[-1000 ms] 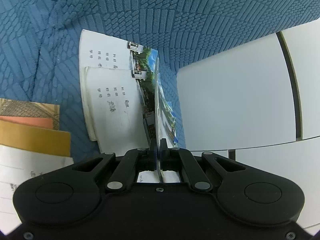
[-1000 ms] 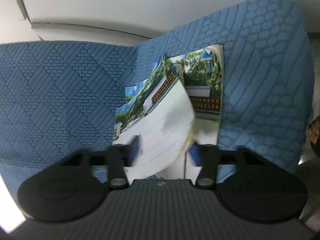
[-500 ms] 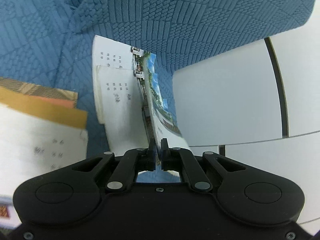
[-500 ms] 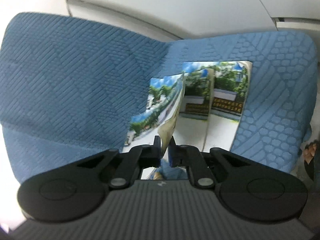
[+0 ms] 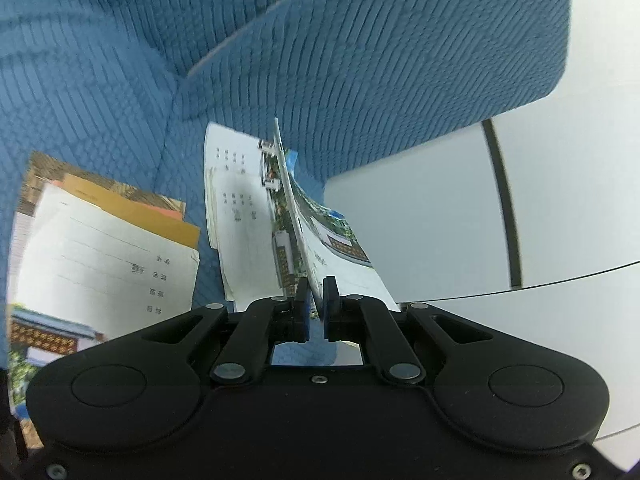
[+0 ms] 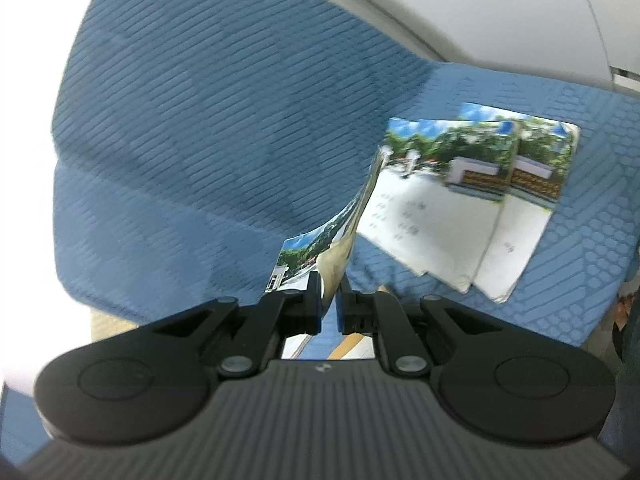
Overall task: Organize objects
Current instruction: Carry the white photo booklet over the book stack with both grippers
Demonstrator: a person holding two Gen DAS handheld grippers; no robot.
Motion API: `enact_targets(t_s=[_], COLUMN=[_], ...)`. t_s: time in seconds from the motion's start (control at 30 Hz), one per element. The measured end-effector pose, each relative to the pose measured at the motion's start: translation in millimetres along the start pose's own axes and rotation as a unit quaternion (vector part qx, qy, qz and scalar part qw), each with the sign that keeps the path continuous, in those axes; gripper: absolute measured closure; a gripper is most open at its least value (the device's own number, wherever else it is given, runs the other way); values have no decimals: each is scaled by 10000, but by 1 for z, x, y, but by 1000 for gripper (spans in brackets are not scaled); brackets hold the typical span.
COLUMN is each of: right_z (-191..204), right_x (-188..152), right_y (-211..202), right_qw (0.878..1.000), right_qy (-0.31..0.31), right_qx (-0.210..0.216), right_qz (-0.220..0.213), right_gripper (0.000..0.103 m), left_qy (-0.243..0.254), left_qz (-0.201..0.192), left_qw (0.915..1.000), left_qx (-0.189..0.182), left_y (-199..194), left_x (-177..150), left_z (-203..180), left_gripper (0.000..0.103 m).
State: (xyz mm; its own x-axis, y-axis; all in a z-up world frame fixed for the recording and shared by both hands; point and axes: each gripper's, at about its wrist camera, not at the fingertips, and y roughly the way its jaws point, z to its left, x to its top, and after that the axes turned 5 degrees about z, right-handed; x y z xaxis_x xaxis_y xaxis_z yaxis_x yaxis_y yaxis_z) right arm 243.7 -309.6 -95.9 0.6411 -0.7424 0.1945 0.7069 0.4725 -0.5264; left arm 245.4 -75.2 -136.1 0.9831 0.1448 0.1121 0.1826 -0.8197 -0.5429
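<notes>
Both my grippers, left (image 5: 316,304) and right (image 6: 329,300), pinch one booklet (image 5: 320,248) edge-on, centre frame, lifting it clear for stacking.

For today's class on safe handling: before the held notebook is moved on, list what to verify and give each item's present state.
1. Left gripper shut on held notebook: ok.
2. Right gripper shut on the same notebook: ok.
3. Notebook flat, unbent: not ok, it curves.
4. Two notebooks lying settled on blue sofa: ok.
5. Left stack squared up: not ok, edges fan out.
6. Drop spot chosen: cannot tell.
</notes>
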Motion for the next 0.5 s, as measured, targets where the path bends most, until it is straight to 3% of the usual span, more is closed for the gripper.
enact_targets(t_s=[0.3,0.5], right_z=[45,55], right_x=[-26,-49], right_y=[-5,-2], right_qw=[9978,9954], right_qy=[-505,-760], right_qx=[152,166], right_qz=[394,552], right_gripper=[92,92], left_qy=[15,-15], left_qz=[-223,-318], left_qw=[9997,9994], left_qx=[114,157], left_y=[-64,-85], left_x=[-7,-16], left_z=[2,18], left_gripper=[98,98])
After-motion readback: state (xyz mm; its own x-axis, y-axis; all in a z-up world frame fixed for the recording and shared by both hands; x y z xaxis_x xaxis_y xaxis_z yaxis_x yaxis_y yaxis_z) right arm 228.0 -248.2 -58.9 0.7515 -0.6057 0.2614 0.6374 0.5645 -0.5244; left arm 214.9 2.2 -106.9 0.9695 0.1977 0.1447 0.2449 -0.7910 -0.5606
